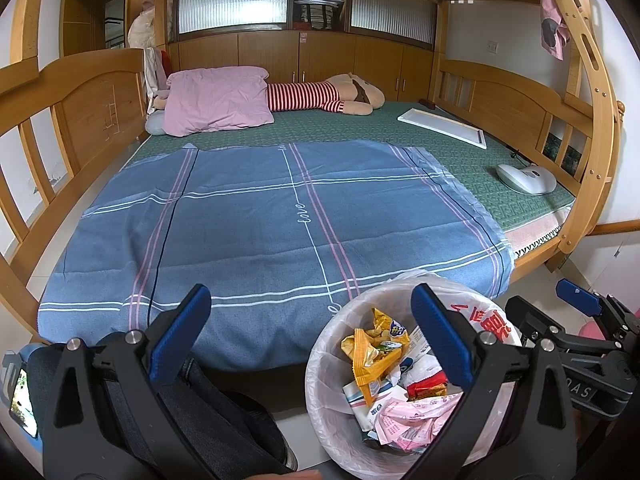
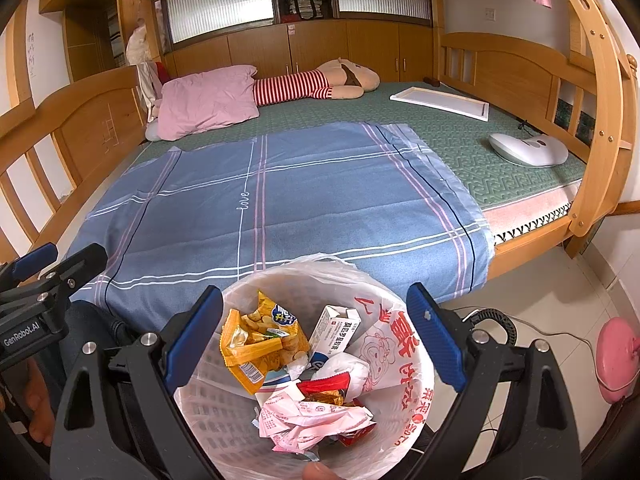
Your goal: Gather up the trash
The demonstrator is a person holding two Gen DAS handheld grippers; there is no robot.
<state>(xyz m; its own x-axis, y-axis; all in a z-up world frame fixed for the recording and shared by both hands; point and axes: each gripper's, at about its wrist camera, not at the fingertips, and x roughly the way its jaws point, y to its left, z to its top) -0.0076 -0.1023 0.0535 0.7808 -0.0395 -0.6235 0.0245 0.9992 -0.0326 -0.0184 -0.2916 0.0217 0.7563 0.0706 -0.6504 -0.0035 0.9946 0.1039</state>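
bin (image 2: 384,308): 1, white, bag-lined, upright, mouth up, on floor at bed's 6 o'clock edge | trash inside: 1 yellow snack bag (image 2: 260,336), 1 small carton (image 2: 334,326), pink wrappers (image 2: 308,420) | left gripper (image 1: 316,336): spread, empty | right gripper (image 2: 316,336): spread, empty, over bin | blue blanket (image 2: 256,200): 1

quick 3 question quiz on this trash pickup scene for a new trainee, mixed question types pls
1. True or false: the left tongs are shut on a wrapper.
2. Multiple choice: the yellow snack bag lies A) on the blue sheet, B) in the trash bin, C) on the floor.
3. Short answer: what covers part of the striped plush toy at the far end of the bed?

Key:
1. False; both the left and the right tongs are open and empty.
2. B.
3. The pink pillow.
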